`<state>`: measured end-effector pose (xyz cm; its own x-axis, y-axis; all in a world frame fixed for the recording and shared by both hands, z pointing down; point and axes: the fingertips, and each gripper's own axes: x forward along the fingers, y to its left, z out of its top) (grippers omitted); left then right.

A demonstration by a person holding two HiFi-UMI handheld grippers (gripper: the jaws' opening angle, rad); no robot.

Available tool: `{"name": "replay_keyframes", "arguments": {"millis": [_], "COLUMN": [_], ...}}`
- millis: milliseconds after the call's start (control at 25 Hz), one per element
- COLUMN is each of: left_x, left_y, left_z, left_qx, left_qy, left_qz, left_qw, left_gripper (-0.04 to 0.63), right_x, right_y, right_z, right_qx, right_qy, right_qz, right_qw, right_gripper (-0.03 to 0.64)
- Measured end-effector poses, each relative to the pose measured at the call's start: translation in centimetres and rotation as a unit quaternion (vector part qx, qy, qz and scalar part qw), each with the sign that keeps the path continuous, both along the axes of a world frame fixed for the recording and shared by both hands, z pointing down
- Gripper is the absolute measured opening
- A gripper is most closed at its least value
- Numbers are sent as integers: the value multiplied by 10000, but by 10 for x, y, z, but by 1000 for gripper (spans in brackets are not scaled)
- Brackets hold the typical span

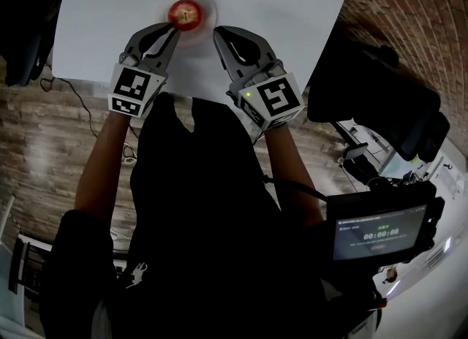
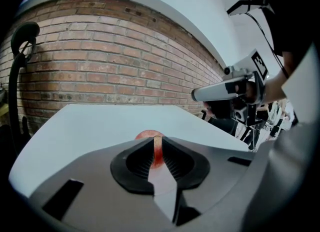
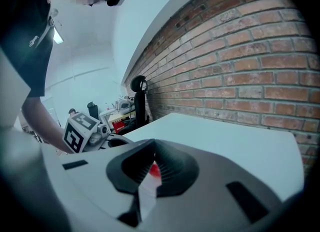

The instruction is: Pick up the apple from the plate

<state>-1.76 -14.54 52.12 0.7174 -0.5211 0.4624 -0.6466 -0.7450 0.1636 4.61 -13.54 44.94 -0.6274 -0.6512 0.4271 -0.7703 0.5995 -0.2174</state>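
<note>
A red apple [image 1: 185, 13] lies on a small white plate [image 1: 209, 1] at the near side of a white table [image 1: 285, 9]. My left gripper [image 1: 174, 31] is shut with nothing in it. Its tips sit at the plate's near edge, just short of the apple. In the left gripper view the apple [image 2: 148, 135] shows past the thin slit between the jaws. My right gripper [image 1: 218, 35] is shut and empty too, its tips just right of the plate. Only a red sliver of the apple [image 3: 154, 170] shows in the right gripper view.
A brick wall [image 2: 110, 71] rises behind the table's far edge. A black chair [image 1: 380, 96] stands to the table's right, and a dark object [image 1: 25, 31] to its left. A device with a lit screen [image 1: 380, 231] hangs at the person's right side.
</note>
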Motion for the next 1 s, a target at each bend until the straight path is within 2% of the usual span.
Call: {"name": "replay_keyframes", "arguments": {"millis": [400, 560, 840, 1000], "left_x": [-8, -10, -10, -9], "left_y": [1, 1, 1, 3], "left_z": [8, 13, 25, 34], "left_qx": [49, 64, 115, 145], "left_qy": [-220, -347, -662, -858], "left_qz": [-69, -87, 29, 132], "left_qw": [9997, 9993, 9977, 9961], "left_gripper": [121, 180, 282, 312], "right_x": [-4, -4, -3, -2], "right_y": [3, 2, 1, 2], "right_z": [1, 0, 0, 0], "right_qx": [-66, -24, -30, -19], "right_qy": [-42, -81, -75, -83], "right_qz": [-76, -87, -78, -89], "right_qw": [9999, 9999, 9999, 9999], "right_gripper": [5, 5, 5, 5]}}
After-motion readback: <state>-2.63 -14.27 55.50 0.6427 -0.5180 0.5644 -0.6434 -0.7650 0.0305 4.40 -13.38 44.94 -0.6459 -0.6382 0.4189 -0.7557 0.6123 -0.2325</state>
